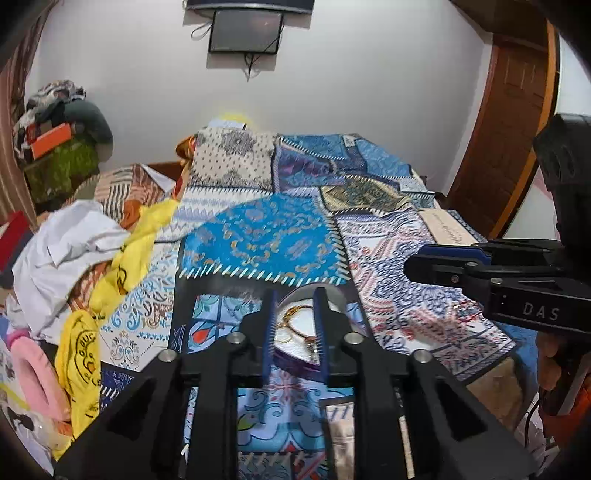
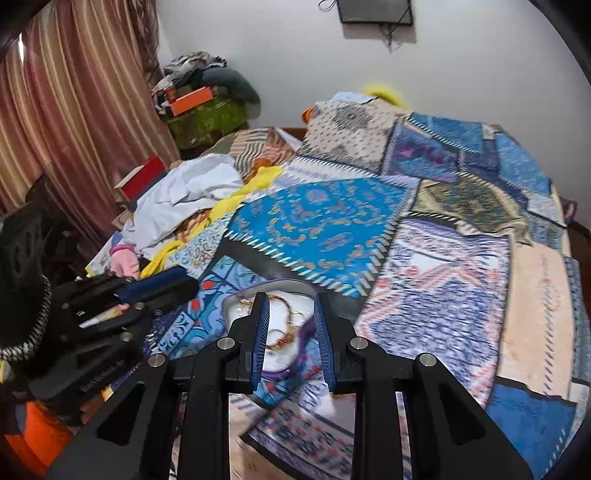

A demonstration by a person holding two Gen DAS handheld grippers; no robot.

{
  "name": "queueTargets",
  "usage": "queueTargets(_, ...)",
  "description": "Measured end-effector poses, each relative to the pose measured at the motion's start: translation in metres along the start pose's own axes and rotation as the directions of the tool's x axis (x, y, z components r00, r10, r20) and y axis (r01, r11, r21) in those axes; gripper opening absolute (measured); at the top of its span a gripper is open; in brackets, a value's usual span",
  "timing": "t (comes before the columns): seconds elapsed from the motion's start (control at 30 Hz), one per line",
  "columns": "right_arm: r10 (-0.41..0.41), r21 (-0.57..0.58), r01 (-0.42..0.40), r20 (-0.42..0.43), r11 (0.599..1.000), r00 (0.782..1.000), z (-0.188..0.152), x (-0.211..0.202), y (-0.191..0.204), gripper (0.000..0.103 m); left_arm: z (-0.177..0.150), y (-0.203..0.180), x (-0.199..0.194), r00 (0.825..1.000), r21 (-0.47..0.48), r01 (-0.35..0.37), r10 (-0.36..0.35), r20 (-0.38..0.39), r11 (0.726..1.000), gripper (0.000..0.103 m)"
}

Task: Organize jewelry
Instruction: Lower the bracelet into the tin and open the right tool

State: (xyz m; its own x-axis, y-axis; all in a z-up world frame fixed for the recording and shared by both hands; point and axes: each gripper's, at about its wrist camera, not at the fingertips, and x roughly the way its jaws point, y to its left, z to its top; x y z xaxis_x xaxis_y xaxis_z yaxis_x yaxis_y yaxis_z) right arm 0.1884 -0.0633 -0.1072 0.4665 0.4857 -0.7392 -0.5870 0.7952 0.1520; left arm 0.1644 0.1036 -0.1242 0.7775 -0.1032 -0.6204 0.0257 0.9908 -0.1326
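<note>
Jewelry (image 1: 295, 325), gold chains, lies in a white tray (image 2: 240, 314) on the quilt (image 1: 258, 236); both claws, left (image 1: 294, 325) and right (image 2: 291, 332), hang slightly parted and empty at six o'clock.

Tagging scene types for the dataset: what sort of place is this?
Likely a bedroom at home. A bed under a patchwork bedspread, loose clothes heaped on it, striped curtains by the wall and a wall-mounted screen all suggest it. A small tray of jewelry lies on the bedspread.

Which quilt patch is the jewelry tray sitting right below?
The bright blue patch with gold scrollwork and white stitched edging. It lies just beyond the tray; the neighbouring patches are paler or red-and-blue.
</note>
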Motion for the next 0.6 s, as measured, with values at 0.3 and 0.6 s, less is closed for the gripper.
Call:
queueTargets(0.3,-0.073,0.048,0.070,0.067,0.996,0.995,-0.020,-0.047,-0.033,0.023,0.009,-0.044,-0.015,1.000,0.055,0.015,-0.017,0.026,0.998,0.033)
queueTargets(0.6,-0.152,0.127,0.140,0.093,0.982,0.984,-0.047,-0.080,-0.083,0.031,0.010,-0.092,0.002,0.998,0.094,0.064,-0.062,-0.023,0.994,0.034)
